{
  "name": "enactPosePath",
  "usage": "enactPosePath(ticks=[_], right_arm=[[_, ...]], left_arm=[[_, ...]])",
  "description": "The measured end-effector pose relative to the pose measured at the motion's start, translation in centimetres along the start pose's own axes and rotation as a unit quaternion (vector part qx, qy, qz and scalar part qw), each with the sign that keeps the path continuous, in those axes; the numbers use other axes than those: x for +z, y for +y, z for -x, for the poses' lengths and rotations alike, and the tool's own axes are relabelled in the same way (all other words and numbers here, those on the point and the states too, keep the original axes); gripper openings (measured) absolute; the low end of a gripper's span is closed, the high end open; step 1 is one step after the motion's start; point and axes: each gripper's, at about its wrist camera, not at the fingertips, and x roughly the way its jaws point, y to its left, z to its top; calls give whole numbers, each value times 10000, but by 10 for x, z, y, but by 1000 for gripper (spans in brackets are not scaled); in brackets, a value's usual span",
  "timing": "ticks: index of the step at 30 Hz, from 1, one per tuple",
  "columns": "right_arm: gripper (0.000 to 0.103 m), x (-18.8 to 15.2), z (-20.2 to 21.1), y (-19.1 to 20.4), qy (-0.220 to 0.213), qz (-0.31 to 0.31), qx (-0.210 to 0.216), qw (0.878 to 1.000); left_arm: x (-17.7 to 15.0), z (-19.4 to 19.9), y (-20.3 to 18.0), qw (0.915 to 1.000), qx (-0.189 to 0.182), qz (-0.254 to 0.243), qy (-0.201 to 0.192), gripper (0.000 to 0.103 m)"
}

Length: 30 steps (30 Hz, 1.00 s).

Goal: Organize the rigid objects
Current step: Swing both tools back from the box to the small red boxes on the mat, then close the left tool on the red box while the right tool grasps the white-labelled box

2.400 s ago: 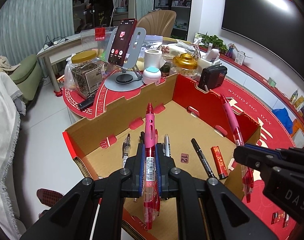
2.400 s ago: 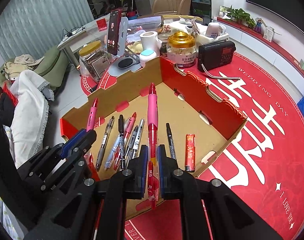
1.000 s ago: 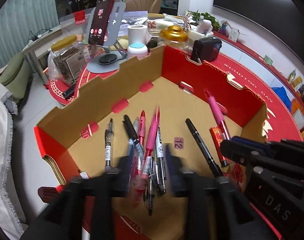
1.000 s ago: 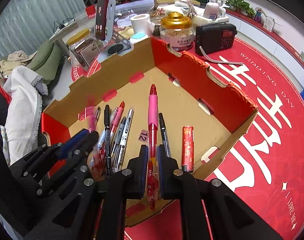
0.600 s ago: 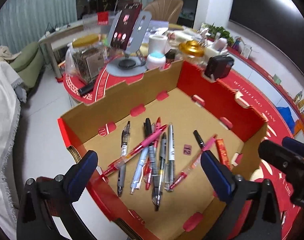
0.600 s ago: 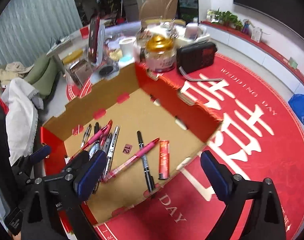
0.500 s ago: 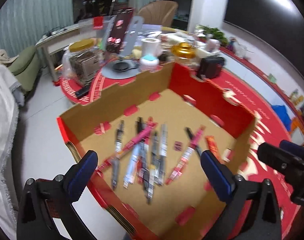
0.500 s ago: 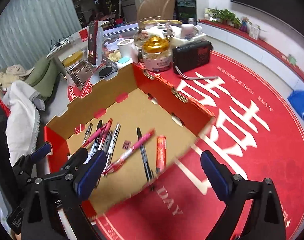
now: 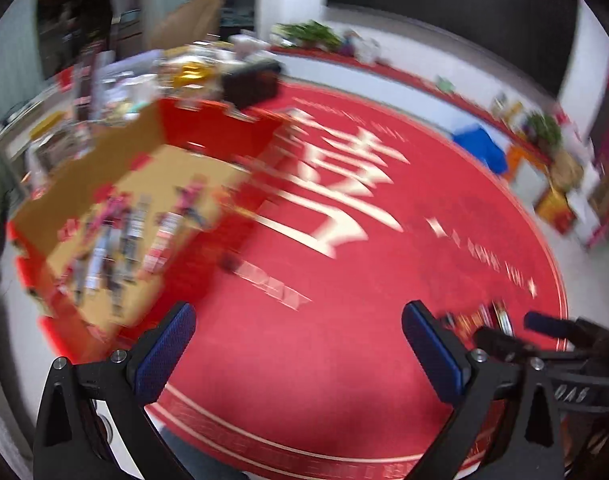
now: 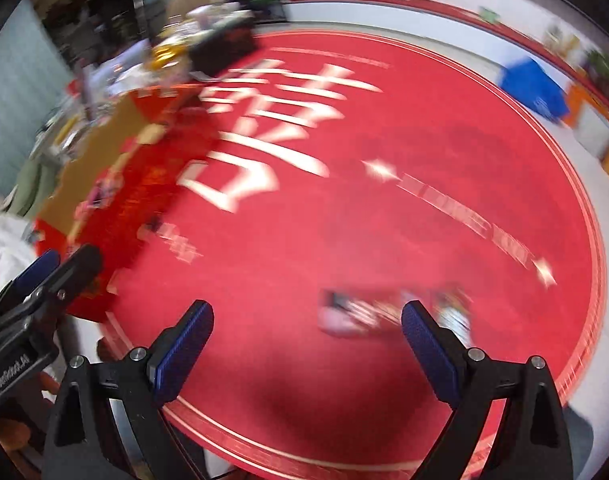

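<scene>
Both grippers, left [image 9: 298,344] & right [image 10: 306,340], jaws wide over red tablecloth [image 10: 344,220].

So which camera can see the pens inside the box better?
The left wrist view. It looks down into the cardboard box, so the pens show as blurry streaks on its floor. The right wrist view catches the box mostly edge-on, and its inside hardly shows.

Heavily motion-blurred in both views: smeared cardboard box [image 9: 116,216], streaked lettering on the red tablecloth [image 10: 384,216]. Sharp only on the blue finger pads [image 9: 166,354]. Bright, even indoor light; soft shadow near the bottom; curved, dark fisheye corners.
</scene>
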Motion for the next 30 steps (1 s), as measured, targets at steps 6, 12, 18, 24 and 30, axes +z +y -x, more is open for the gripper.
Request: enactPosePath(ticks=[6, 12, 18, 24, 30], right_arm=[[96, -32, 11, -81, 87, -897, -125, 9958], [96, -42, 25, -116, -39, -1193, -86, 9928], [96, -46, 25, -128, -41, -1201, -31, 9928], [96, -43, 14, -120, 32, -919, -147, 9957], [96, -30, -12, -96, 180, -298, -312, 9989]], left_arm=[[-21, -31, -93, 9896, -70, -1429, 162, 103], [-28, -62, -155, 9680, 91, -2497, 251, 103], [-9, -90, -154, 9771, 461, -2055, 302, 103], [17, -105, -119, 9913, 500, -1128, 466, 103], [12, -107, -123, 9916, 450, -1072, 564, 103]])
